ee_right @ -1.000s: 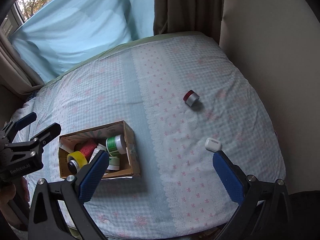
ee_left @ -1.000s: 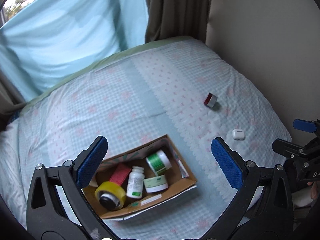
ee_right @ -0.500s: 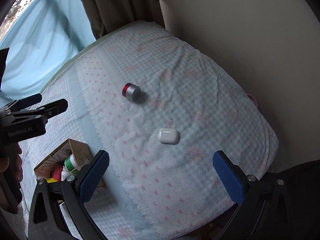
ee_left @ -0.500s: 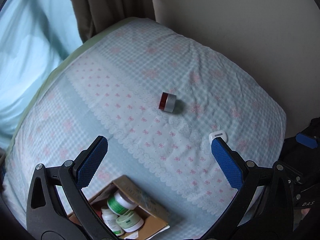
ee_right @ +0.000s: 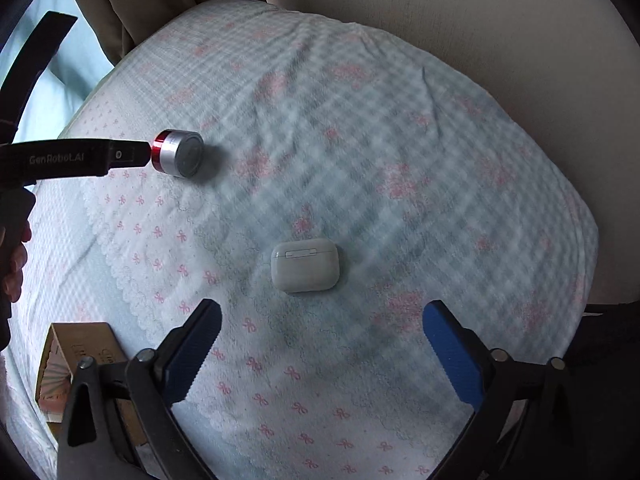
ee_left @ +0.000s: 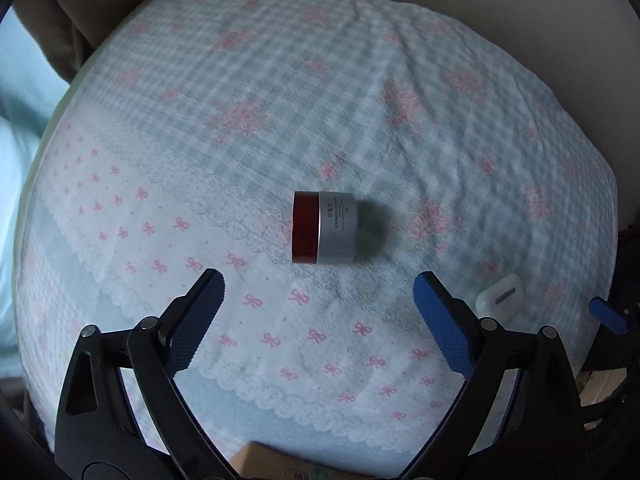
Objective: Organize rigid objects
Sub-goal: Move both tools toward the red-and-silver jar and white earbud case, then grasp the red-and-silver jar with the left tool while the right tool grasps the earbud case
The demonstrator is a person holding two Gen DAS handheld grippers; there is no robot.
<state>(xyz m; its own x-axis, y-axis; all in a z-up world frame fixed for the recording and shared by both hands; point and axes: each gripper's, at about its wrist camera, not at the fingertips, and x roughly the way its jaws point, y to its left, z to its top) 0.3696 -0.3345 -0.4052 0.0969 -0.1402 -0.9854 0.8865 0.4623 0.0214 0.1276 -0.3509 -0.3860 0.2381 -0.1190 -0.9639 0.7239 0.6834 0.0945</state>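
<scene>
left gripper jaws wide, right gripper same, empty

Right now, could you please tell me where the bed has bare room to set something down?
Bare bedspread lies beyond the white earbud case, toward the wall, and between that case and the red-and-silver jar. The near left corner is taken by the cardboard box. Both open grippers, left and right, hover over the near edge.

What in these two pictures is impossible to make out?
- Box contents: right view, hidden behind the right gripper finger and cut by the edge.
- Jar label: left view, print too small.
- Earbud case: left view, partly behind the left gripper finger.
</scene>
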